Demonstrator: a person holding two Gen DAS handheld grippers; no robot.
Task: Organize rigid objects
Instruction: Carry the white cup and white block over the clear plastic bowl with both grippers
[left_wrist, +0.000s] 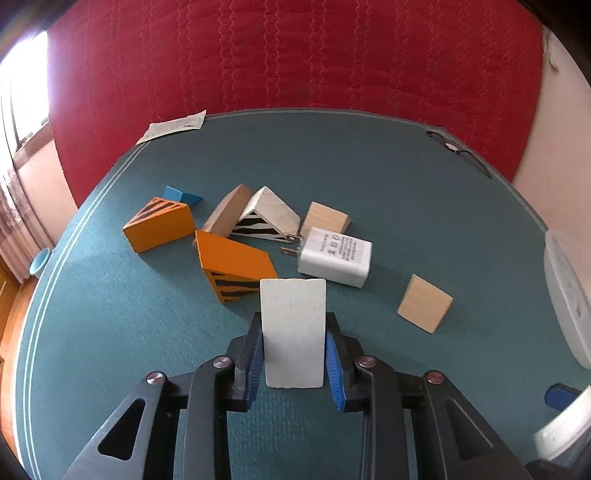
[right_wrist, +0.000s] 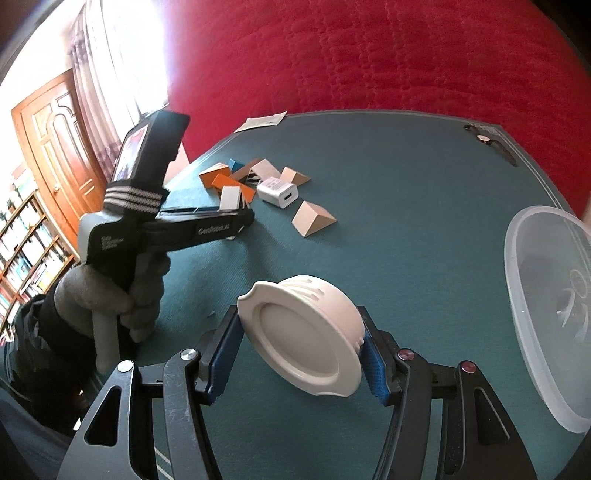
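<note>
your left gripper is clamped on a white rectangular block, which stands upright between the blue pads, above the teal table. your right gripper is clamped on a white round downlight, tilted with its flat face toward the camera. in the right wrist view, the left gripper's side reads "genrobot.ai"; the smaller white lettering on its grey body is too blurred to read. beyond the block lie two orange tiger-striped wedges, a zebra-striped wedge, plain wooden wedges and a white usb charger whose printed label is too small to read. a clear plastic lid sits at the table's right edge.
</note>
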